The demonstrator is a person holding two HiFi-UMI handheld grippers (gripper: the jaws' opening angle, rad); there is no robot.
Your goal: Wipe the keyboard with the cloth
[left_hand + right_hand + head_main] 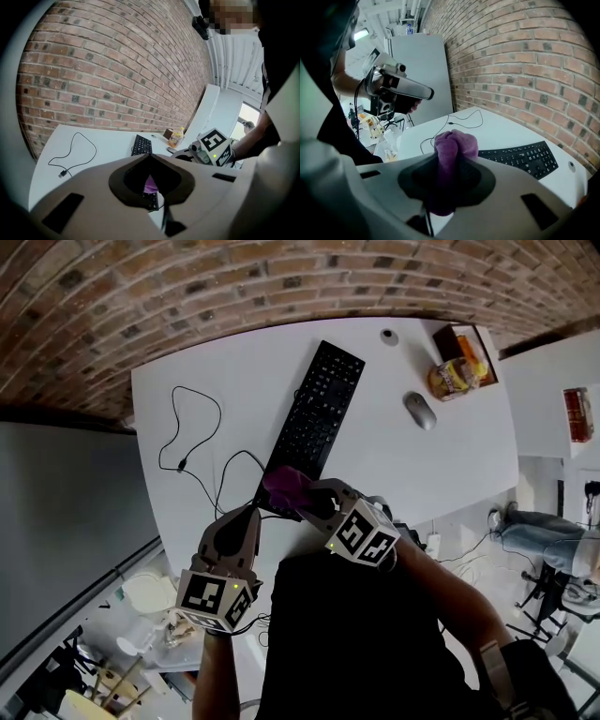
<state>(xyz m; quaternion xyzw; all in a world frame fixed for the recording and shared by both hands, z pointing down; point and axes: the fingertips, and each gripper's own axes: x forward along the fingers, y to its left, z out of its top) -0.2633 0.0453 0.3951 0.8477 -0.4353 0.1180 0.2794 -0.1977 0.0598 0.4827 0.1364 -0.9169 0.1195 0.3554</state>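
- Left tongs (pixel 246 521) sit closest to the body, over the near edge of the tabletop (pixel 216 390). The tips meet and there's nothing pinched, so closed and empty. They're just beside the keyboard's near end, not on it.
- Right tongs (pixel 452 157) are clamped on the purple cloth (pixel 454 140), which is balled into a wad poking out past the tips.
- In the head view the wad hangs right at the near end of the black keyboard (pixel 314 409). Honestly can't tell whether it's touching the keys or just above them.
- So I'd call this the very start of the wipe: cloth in hand and lined up, but most of the keyboard not covered.
- Next move, I reckon: press the wad down onto the keys and drag it along the length toward the far end by the brick wall. The closed left tongs could pin the near corner so the board doesn't slide.
- Watch the loose black cable (pixel 178 427) lying left of the keyboard; the mouse (pixel 420 410) is well off to the right.
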